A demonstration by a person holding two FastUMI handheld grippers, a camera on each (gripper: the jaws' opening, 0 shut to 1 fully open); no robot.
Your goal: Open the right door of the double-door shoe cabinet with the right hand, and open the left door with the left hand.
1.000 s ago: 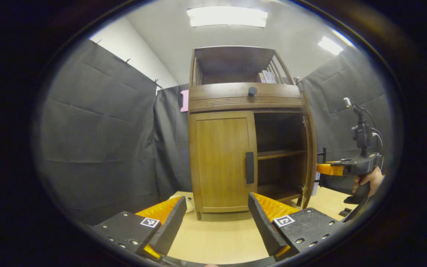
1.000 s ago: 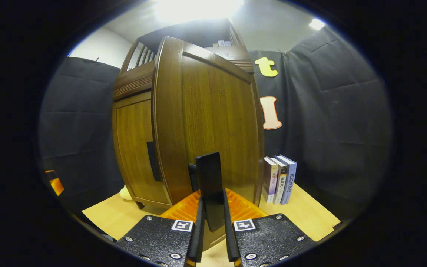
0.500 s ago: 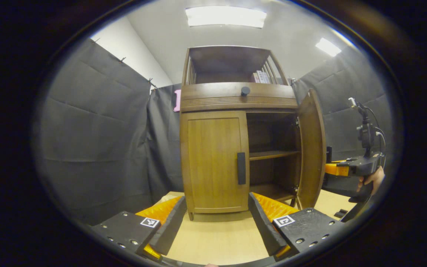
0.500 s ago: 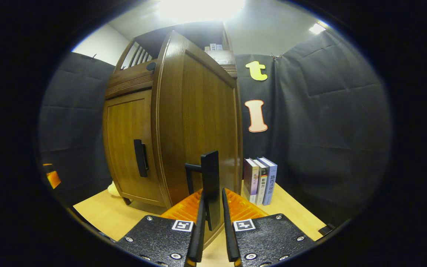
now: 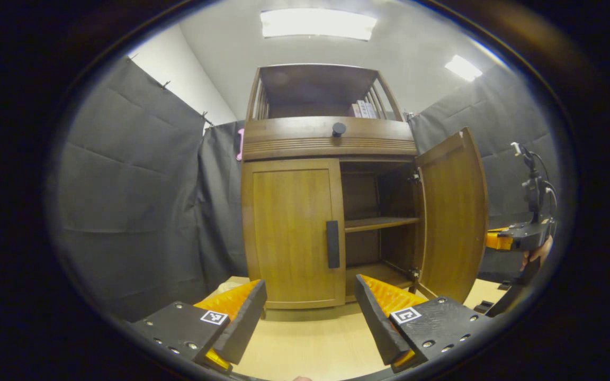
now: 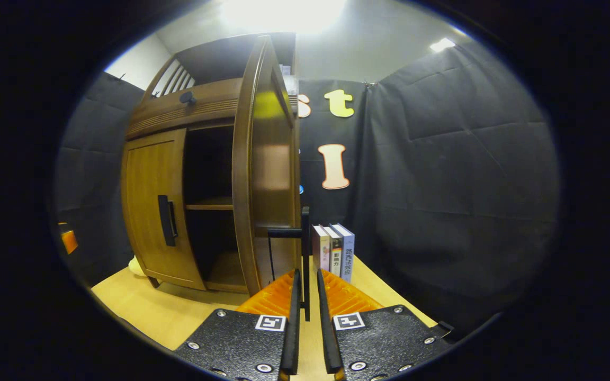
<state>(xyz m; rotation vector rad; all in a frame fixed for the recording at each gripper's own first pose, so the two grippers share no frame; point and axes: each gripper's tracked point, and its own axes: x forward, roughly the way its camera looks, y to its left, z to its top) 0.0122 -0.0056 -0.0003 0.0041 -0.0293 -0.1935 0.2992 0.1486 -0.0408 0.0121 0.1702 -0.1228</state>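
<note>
In the left gripper view, our left gripper (image 5: pixel 310 312) hangs released, its two fingers spread wide over the pale tabletop (image 5: pixel 305 344) and gripping nothing. Straight ahead stands the shoe cabinet (image 5: pixel 331 143), and its left door (image 5: pixel 292 233) is closed. The left door handle (image 5: pixel 332 244) is a dark vertical bar at the door's inner edge, lying just above and slightly right of the gap between our fingers, so we judge the coming move to be a plain forward reach with the fingers closing across that upright bar from its two sides. The right door (image 5: pixel 453 217) stands swung well outward, baring the inner shelf (image 5: pixel 376 224), and beyond it our right gripper (image 5: pixel 517 238) shows at the far edge, held in a hand (image 5: pixel 537 254). In the right gripper view, our right gripper (image 6: pixel 305 317) is clenched on the right door handle (image 6: pixel 304 248), whose long axis runs upright between the nearly closed fingers, with the open right door (image 6: pixel 265 174) just ahead to the left. Some books (image 6: pixel 334 251) stand on the table past the door. The left door (image 6: pixel 151 211) lies farther off here, so we take the left hand to be the nearer one for it.
</note>
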